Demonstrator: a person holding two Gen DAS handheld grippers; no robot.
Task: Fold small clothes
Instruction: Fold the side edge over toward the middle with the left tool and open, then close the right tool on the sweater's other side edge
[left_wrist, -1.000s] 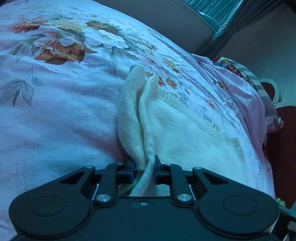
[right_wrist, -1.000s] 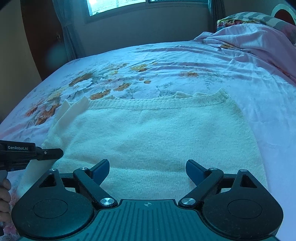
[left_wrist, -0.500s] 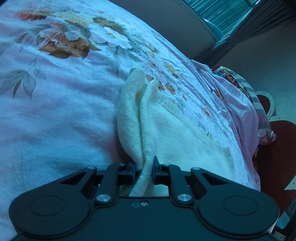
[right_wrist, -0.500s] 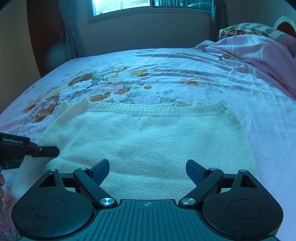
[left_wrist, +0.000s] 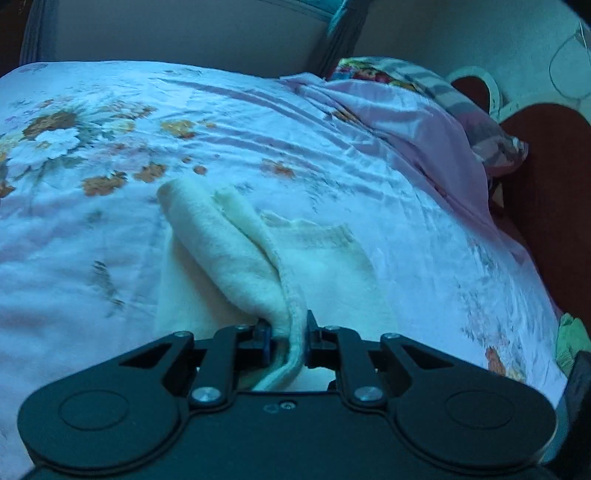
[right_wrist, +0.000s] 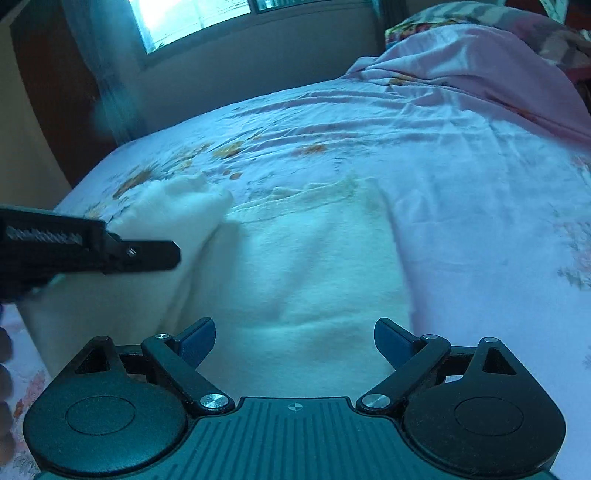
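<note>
A small cream knitted garment (right_wrist: 306, 266) lies spread on the floral bedsheet (right_wrist: 461, 177). My left gripper (left_wrist: 288, 334) is shut on the garment's left edge (left_wrist: 236, 254) and holds it lifted, so a flap of cloth hangs over the flat part. In the right wrist view the left gripper (right_wrist: 159, 253) comes in from the left with the raised flap (right_wrist: 177, 210) behind it. My right gripper (right_wrist: 294, 338) is open and empty, just above the garment's near edge.
A rumpled pink sheet and patterned pillow (left_wrist: 424, 107) lie at the head of the bed, beside a dark red headboard (left_wrist: 546, 177). A window (right_wrist: 192, 22) and curtain (right_wrist: 107, 81) are behind the far edge. The bed edge drops off on the left.
My left gripper has lifted the garment's left edge and carried it rightward over the flat part. Both views have swung, and the right gripper stays open.
</note>
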